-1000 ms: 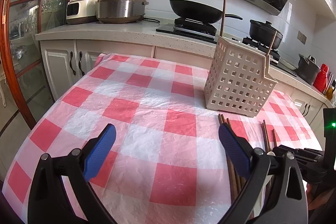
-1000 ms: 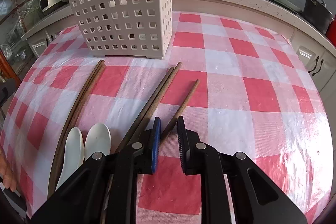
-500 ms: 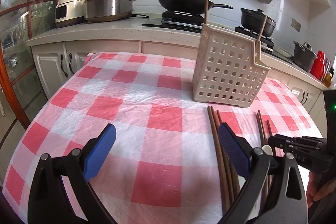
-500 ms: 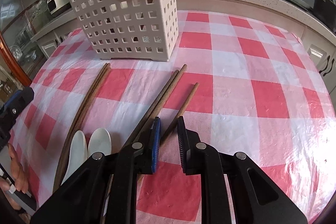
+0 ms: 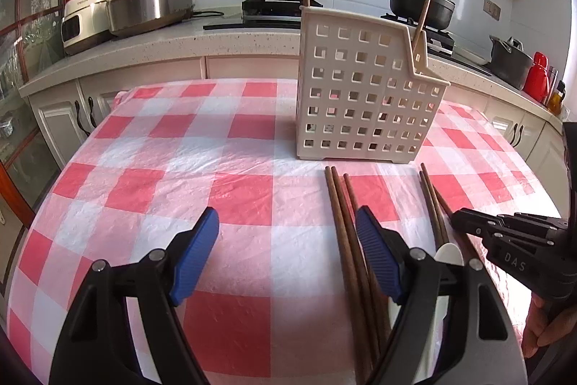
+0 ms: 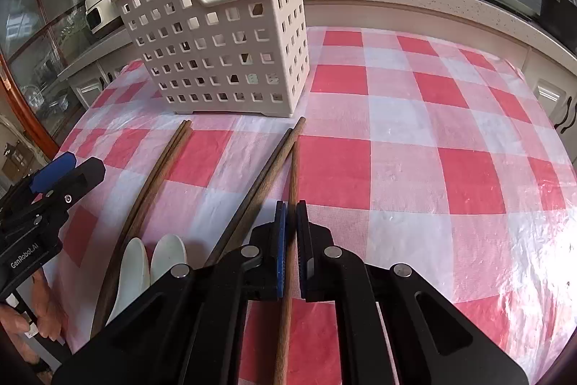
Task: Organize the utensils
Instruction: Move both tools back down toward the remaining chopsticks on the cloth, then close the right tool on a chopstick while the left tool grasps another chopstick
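My right gripper (image 6: 291, 215) pinches one chopstick (image 6: 294, 175) just before the basket (image 6: 223, 49). My left gripper (image 5: 288, 248), jaws closing on nothing, hovers beside the chopstick pair (image 5: 342, 215) nearer the basket.

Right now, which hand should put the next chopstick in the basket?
Right. The right hand-held gripper is already shut on a chopstick, with the basket just ahead. The left hand-held gripper is closing with nothing between its pads.

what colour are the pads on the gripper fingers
Blue. The left gripper's pads show it best, in the left wrist view.
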`<state>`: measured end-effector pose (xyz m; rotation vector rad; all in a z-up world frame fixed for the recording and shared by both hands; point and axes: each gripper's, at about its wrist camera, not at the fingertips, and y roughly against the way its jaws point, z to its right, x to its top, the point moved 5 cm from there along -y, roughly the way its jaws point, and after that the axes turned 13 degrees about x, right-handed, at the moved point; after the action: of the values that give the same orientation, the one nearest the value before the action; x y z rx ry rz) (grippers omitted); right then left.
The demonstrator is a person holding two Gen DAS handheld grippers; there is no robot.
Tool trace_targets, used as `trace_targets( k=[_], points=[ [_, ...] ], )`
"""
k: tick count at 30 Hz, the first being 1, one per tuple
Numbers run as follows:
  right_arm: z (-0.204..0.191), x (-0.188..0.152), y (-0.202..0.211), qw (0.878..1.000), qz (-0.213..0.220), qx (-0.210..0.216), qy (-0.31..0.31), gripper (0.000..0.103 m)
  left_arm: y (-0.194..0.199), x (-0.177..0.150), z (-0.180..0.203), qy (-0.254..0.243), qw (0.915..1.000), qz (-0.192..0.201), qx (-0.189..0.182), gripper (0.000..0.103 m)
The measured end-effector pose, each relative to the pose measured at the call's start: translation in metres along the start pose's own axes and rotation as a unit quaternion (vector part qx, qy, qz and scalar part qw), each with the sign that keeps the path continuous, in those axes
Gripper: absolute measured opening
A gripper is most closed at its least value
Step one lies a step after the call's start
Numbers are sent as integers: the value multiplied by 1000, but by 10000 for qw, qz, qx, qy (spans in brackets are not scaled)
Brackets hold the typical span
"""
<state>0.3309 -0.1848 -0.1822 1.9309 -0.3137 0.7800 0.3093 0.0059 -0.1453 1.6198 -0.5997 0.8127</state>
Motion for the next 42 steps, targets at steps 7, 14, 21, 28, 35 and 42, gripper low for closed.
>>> trace_targets(
  k=[7, 14, 21, 28, 35, 42],
  points=[
    [-3, 0, -1, 9997, -184, -114, 87, 7, -15, 10, 10, -252, 9992, -279, -101, 61],
    [-1, -1, 2, 9998, -188, -56, 29, 7, -34, 13, 29, -499, 9961, -654, -319, 44],
    [-1, -2, 2, 9998, -188, -38, 40, 7, -52, 3, 36, -626, 9934, -932, -218, 32],
    [-3, -1, 1, 9996, -271, -69, 105, 7, -57, 3, 38, -792, 9923, -955, -58, 28],
    [-1, 6, -5, 9991, -313, -214, 206, 7, -56, 5, 44, -906, 9912, -961, -129, 11],
    [5, 5, 15, 9998, 91, -189, -3, 7, -40, 6, 32, -584, 9957, -674, -258, 7]
  ],
)
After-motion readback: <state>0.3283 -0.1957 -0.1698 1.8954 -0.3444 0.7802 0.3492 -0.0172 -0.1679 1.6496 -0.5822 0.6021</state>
